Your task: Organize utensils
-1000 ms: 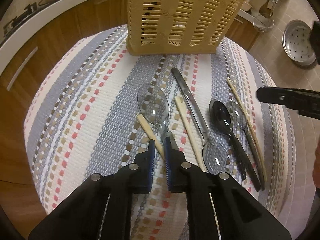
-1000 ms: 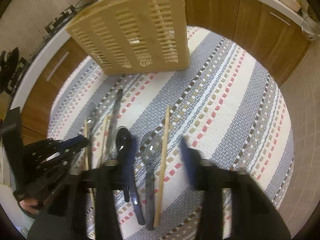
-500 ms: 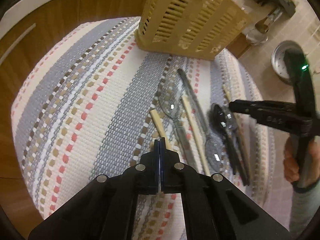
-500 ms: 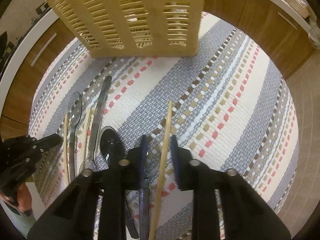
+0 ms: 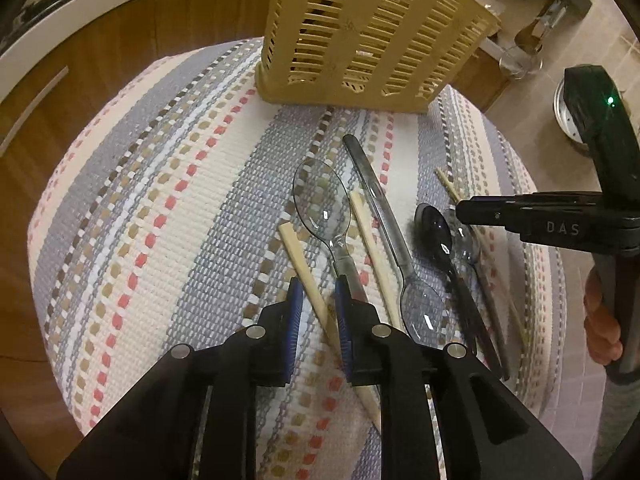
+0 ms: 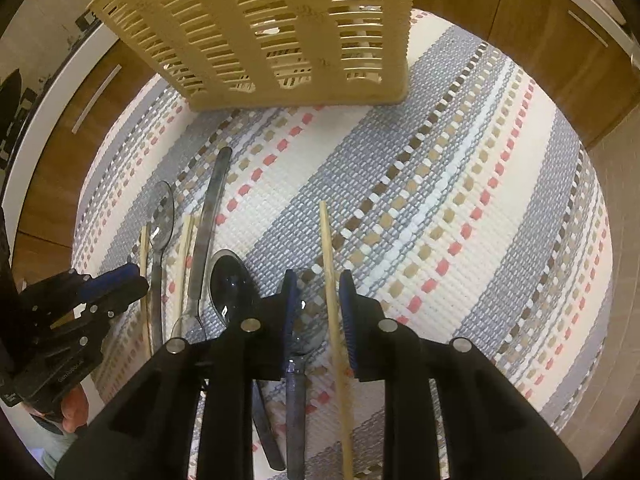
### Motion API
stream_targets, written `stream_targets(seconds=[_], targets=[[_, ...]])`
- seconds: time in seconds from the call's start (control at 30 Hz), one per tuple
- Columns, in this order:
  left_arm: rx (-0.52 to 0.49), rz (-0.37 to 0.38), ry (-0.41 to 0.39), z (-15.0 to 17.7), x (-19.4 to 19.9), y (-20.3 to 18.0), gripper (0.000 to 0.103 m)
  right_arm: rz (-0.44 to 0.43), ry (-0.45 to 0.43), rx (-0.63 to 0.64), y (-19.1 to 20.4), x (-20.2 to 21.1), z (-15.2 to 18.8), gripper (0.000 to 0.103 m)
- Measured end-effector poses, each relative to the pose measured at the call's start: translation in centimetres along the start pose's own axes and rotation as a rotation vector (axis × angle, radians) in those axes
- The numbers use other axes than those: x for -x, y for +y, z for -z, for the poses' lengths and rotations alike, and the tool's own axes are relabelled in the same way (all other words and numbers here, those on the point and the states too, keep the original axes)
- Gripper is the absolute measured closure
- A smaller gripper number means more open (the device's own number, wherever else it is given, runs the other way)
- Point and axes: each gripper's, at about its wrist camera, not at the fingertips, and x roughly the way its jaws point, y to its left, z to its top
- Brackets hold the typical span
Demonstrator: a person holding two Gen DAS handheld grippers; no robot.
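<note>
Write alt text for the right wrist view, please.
The right gripper, jaws opening, straddles a chopstick on a striped mat. Spoons lie left; a slotted beige basket stands behind.
</note>
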Motion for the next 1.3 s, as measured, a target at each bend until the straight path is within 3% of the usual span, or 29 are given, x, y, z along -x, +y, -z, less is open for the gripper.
stream_targets(seconds=[0.27, 0.43, 0.77, 0.83, 1.03, 1.1, 1.17, 1.3], targets=[[0.018, 0.028, 0.029, -0.7, -0.3, 0.6, 0.087, -0.064, 0.084, 0.02, 0.2, -0.9, -1.4, 0.083], [0.055, 0.091, 0.032, -0.8, -0.3, 1.8, 0.087, -0.049, 0.06, 0.048, -0.1, -0.5, -1.4, 0.083], [0.055, 0.095, 0.034, -0.6, 0.2, 2.5, 0.087, 0.012, 0.026, 0.055, -0.9, -0.3, -1.4, 0.088], [0.05, 0.09, 0.035, -0.5, 0.2, 2.4, 0.087, 0.053, 0.037, 0.083, -0.8, -0.4, -1.4, 0.094], [0.029, 0.038, 0.055, -1.2, -0.3, 0.8, 0.087, 0.133, 0.069, 0.166, 0.6, -0.7, -1.3, 0.094], [0.011, 0.032, 0.058, -1.3, -0.3, 0.0, 0.077, 0.158, 0.066, 0.19, 1.2, -0.8, -1.2, 0.094], [-0.006, 0.02, 0.057, -1.2, -0.5, -1.0, 0.072, 0.168, 0.056, 0.21, 1.5, -0.8, -1.1, 0.095], [-0.059, -0.041, 0.05, -1.0, -0.8, -2.4, 0.071, 0.135, 0.039, 0.192, 1.2, -0.7, -1.0, 0.095]])
